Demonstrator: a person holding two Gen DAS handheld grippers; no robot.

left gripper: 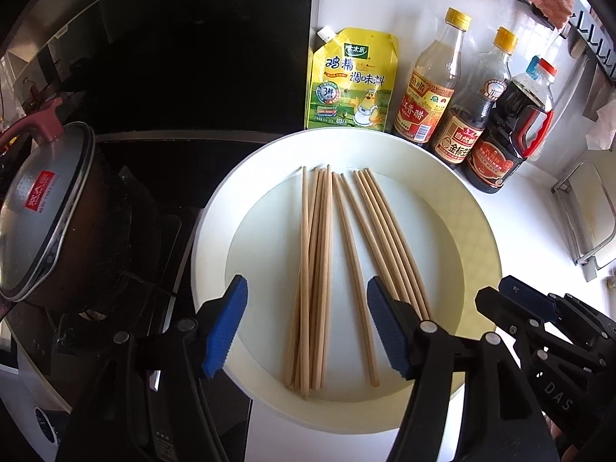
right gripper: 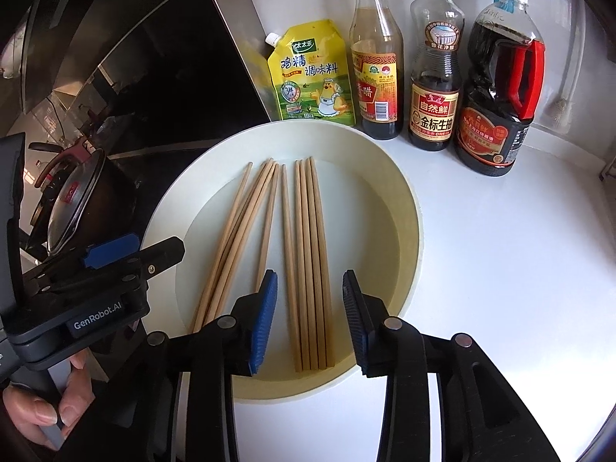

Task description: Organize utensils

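Several wooden chopsticks (left gripper: 315,269) lie lengthwise on a round white plate (left gripper: 215,231) on the white counter. A tight bundle rests at the left, a loose pair (left gripper: 350,250) in the middle and a neat row (left gripper: 389,238) at the right. My left gripper (left gripper: 307,281) hovers open over the bundle, its blue pads (left gripper: 227,327) touching nothing. My right gripper (right gripper: 310,273) hovers open over the neat row (right gripper: 313,250) on the plate (right gripper: 408,231), with nothing gripped. Each view shows the other gripper at its edge: the right gripper (left gripper: 512,288) and the left gripper (right gripper: 111,250).
Behind the plate stand a yellow seasoning pouch (left gripper: 352,81) and three sauce bottles (left gripper: 435,84). A lidded pot (left gripper: 42,208) sits on the black stove at the left. A wire rack (left gripper: 589,211) is at the right. A hand (right gripper: 46,404) holds the left gripper's handle.
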